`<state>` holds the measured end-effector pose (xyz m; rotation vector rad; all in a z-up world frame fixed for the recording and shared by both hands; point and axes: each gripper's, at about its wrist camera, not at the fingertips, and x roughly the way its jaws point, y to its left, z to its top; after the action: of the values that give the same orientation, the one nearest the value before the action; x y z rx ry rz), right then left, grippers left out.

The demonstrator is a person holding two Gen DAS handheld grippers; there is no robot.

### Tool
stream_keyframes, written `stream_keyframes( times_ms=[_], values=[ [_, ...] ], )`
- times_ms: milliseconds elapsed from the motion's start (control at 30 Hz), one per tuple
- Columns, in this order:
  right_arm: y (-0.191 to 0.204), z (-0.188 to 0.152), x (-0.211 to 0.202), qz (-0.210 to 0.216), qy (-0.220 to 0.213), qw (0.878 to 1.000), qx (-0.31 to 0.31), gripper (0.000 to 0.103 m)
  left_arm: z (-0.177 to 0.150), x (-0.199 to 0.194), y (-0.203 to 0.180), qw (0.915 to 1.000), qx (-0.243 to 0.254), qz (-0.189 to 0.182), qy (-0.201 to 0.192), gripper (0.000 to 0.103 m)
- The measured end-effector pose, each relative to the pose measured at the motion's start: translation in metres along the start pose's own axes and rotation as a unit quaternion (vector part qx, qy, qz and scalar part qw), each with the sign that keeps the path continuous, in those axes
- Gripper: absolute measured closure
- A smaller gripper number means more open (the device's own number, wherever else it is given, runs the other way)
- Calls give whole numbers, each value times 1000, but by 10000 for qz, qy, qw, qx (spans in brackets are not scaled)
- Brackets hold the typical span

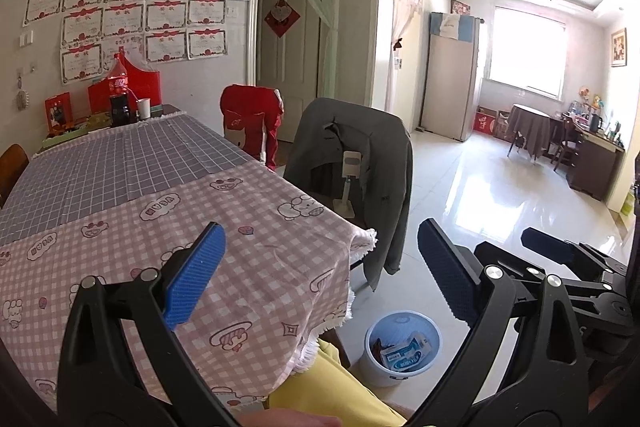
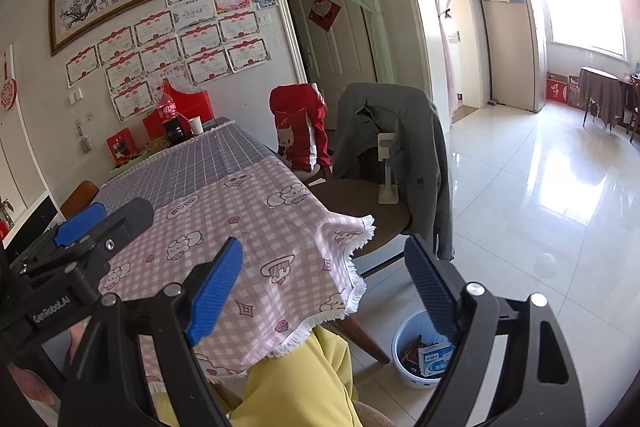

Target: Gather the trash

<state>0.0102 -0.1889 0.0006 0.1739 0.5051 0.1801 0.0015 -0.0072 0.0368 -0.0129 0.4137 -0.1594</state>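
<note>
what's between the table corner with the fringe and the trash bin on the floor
A chair leg and the person's yellow-trousered knee sit under the fringed tablecloth corner; then bare tile up to the trash bin. Clearest in the right wrist view.

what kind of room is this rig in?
Most likely a home dining area: a table under a checked cloth, chairs with a jacket draped over one, and a fridge in the bright tiled room beyond.
</note>
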Motion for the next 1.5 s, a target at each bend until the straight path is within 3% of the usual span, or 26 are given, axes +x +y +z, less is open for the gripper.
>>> stream_keyframes(
  times_ms=[1500],
  values=[
    [4,-1,-4,27,52,10000,27,21,-1,-5,1,9999,-66,109,16,8]
  ],
)
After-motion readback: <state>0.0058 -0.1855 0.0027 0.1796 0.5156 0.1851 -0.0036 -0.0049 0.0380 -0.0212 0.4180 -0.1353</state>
